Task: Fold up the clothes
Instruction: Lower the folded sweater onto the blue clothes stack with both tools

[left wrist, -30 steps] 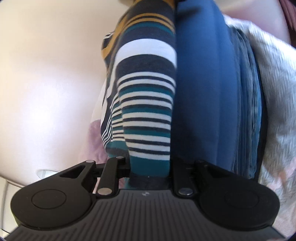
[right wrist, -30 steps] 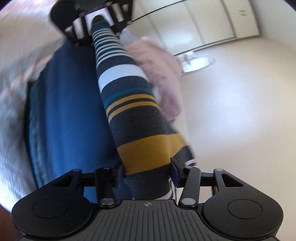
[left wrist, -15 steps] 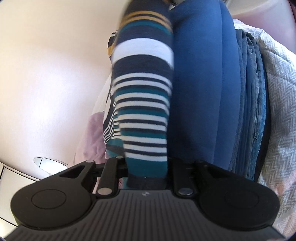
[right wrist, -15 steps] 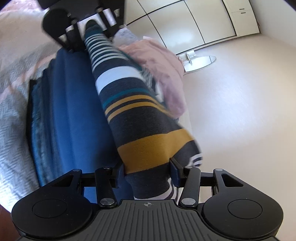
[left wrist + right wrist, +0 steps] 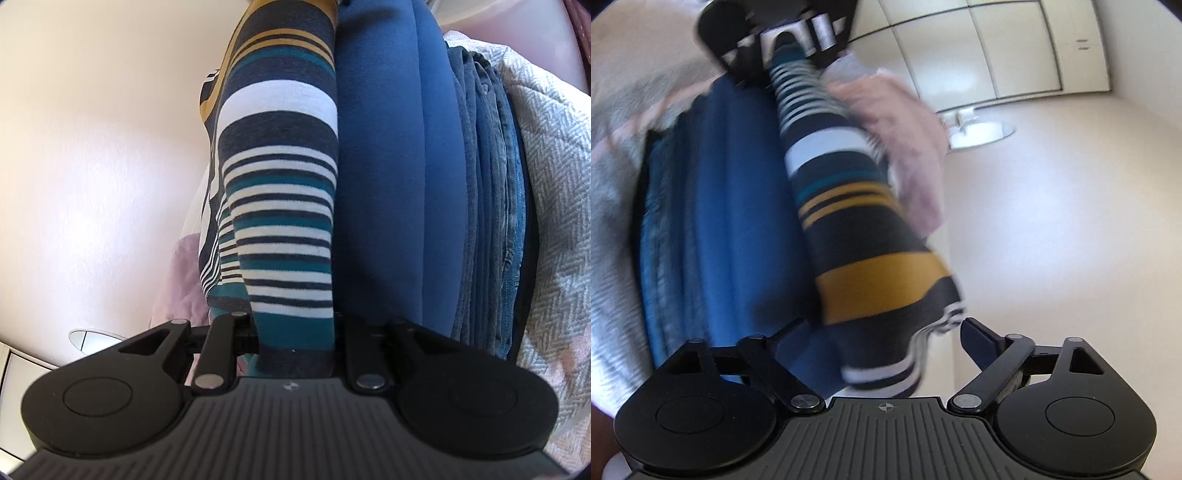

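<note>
A striped garment (image 5: 280,184) in navy, white, teal and mustard stretches between my two grippers. My left gripper (image 5: 295,332) is shut on its teal-striped end, and it shows blurred at the top of the right wrist view (image 5: 786,40). My right gripper (image 5: 882,332) is opening. The mustard-banded end of the striped garment (image 5: 871,236) still lies between its fingers, but the pads stand clear of the cloth on both sides.
A stack of folded blue clothes (image 5: 391,184) with jeans (image 5: 491,184) lies beside the striped piece on a grey herringbone blanket (image 5: 554,184). A pink garment (image 5: 916,147) sits on the other side. Cupboard doors (image 5: 997,55) and a round lamp (image 5: 979,131) show beyond.
The right jaws have spread wide and let go of the mustard end, which now hangs loose between them. The left gripper keeps its hold on the teal end.
</note>
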A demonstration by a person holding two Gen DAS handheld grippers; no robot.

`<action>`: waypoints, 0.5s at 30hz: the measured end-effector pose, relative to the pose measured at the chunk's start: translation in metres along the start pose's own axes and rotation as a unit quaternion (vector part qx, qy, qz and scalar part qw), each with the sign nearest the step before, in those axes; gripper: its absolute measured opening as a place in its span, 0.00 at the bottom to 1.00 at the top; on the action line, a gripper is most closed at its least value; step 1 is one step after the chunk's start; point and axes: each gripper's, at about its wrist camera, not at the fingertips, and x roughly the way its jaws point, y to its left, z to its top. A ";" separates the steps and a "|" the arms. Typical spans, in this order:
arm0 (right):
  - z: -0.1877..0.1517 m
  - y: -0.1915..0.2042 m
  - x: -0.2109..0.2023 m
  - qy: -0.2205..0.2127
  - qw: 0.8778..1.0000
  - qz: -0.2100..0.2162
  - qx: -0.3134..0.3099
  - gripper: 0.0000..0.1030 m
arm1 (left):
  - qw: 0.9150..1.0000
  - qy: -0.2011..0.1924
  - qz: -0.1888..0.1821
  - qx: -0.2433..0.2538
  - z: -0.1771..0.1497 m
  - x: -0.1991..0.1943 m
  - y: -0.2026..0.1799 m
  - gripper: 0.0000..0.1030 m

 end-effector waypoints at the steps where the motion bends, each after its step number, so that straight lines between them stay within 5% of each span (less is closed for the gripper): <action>1: 0.002 -0.007 0.002 -0.001 1.000 -0.001 -0.006 0.86 | 1.000 -0.001 0.000 0.000 0.000 0.001 0.000 0.15; 5: 0.000 -0.017 0.017 0.000 1.000 0.016 -0.024 0.81 | 1.000 0.005 0.002 -0.007 0.002 -0.031 -0.030 0.15; 8: -0.011 -0.033 0.014 -0.001 0.999 0.039 -0.004 0.49 | 1.000 0.010 0.006 -0.014 0.010 -0.015 -0.026 0.15; 12: -0.020 -0.072 -0.036 -0.033 0.999 0.000 0.032 0.45 | 1.000 -0.008 0.011 -0.011 0.011 -0.021 -0.029 0.15; 15: -0.031 -0.053 -0.064 -0.023 0.998 0.005 0.060 0.44 | 1.000 -0.006 0.007 -0.002 0.011 -0.024 -0.035 0.15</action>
